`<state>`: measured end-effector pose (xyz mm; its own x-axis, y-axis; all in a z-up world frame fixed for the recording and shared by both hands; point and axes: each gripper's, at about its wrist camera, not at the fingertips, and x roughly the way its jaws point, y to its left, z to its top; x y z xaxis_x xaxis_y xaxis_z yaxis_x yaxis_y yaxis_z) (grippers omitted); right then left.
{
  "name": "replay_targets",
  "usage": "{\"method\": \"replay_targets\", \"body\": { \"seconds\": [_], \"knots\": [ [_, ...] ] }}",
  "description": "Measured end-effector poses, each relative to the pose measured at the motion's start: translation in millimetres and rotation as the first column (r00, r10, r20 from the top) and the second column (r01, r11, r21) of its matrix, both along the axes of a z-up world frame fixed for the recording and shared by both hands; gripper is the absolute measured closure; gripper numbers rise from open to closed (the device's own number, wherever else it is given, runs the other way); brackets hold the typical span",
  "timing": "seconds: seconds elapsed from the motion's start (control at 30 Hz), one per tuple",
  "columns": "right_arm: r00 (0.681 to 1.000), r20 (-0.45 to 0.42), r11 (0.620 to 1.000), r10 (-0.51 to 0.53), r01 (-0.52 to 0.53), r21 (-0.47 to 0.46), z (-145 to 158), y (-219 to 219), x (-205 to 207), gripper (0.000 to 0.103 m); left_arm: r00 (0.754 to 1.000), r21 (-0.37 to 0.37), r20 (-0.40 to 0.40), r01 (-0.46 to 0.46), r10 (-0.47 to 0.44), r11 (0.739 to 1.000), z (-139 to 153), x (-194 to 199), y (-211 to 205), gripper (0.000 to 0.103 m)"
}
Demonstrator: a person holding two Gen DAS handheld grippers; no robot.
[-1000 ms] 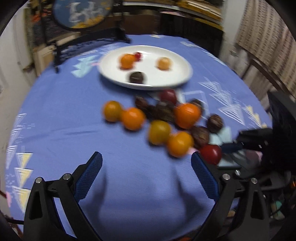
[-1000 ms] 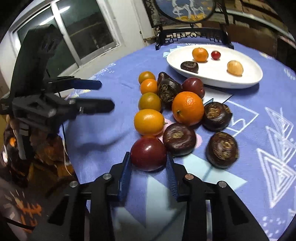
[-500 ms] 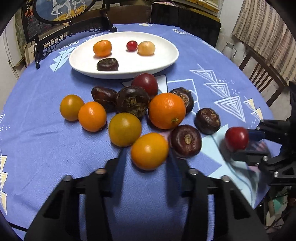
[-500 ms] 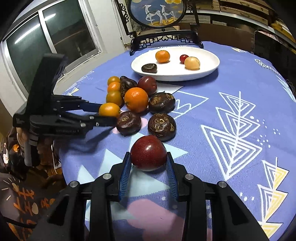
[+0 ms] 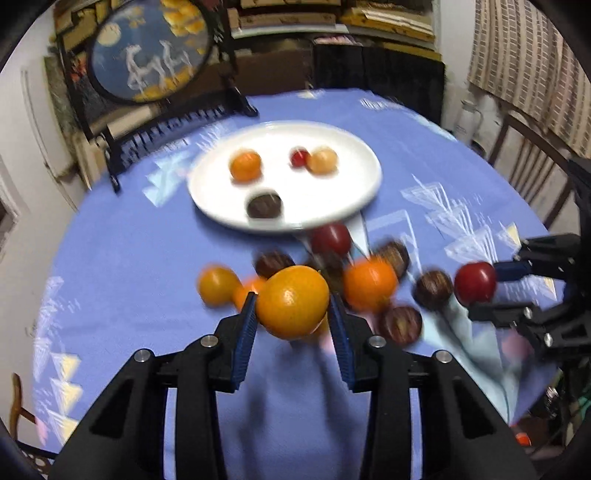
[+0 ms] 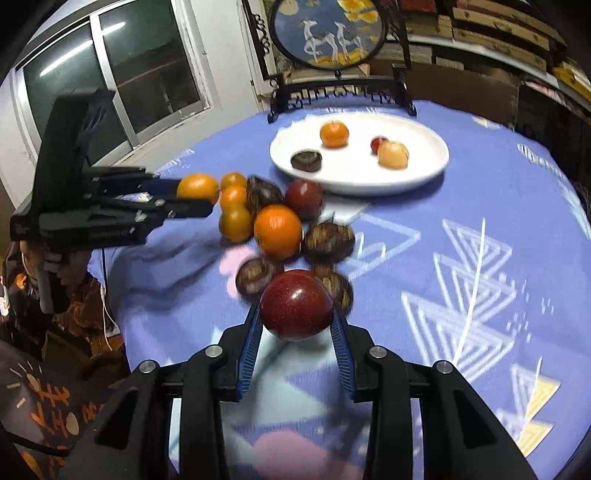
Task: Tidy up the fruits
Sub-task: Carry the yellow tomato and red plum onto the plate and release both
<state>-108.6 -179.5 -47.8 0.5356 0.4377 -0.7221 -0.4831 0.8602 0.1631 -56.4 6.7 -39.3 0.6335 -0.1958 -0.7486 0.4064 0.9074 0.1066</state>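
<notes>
left gripper point(image 5: 291, 314) clamped on orange fruit point(image 5: 292, 302); right gripper point(image 6: 295, 323) clamped on red plum point(image 6: 296, 303). both lifted off the tablecloth point(image 6: 480, 206), plate point(image 6: 424, 170) at 12 o'clock. judged light, smooth, bruisable; hold across the widest middle.

A round table is covered by a blue tablecloth point(image 6: 480, 192) printed with white triangles. At its far edge a round deer-painted screen point(image 6: 327, 31) is held in a dark carved stand point(image 6: 341, 94). A window point(image 6: 110, 70) is seen at left, wooden chairs point(image 5: 532, 158) and a patterned curtain point(image 5: 528, 59) at right.
</notes>
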Motion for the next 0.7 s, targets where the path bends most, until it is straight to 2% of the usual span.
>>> {"method": "replay_targets", "body": {
  "seconds": [0.17,0.3,0.43,0.6,0.7],
  "knots": [
    [0.994,0.105,1.000,-0.005,0.003,0.019,39,0,29,0.066,0.995,-0.020,0.091,-0.028,0.030,0.999,34,34,-8,0.066],
    [0.986,0.167,0.998,-0.028,0.019,0.053,64,-3,64,0.066,0.988,-0.024,0.148,-0.049,0.053,0.998,49,65,-19,0.066],
    [0.983,0.175,0.997,-0.048,0.035,0.075,68,-3,98,0.066,0.986,-0.030,0.149,-0.068,0.071,0.997,44,99,-28,0.066],
    [0.984,0.165,0.995,-0.064,0.049,0.090,63,0,137,0.066,0.991,-0.020,0.103,-0.079,0.081,0.997,28,135,-34,0.066],
    [0.985,0.152,0.990,-0.080,0.061,0.129,58,-1,159,0.065,0.990,-0.023,0.095,-0.098,0.100,0.995,19,154,-36,0.066]
  ]
}}
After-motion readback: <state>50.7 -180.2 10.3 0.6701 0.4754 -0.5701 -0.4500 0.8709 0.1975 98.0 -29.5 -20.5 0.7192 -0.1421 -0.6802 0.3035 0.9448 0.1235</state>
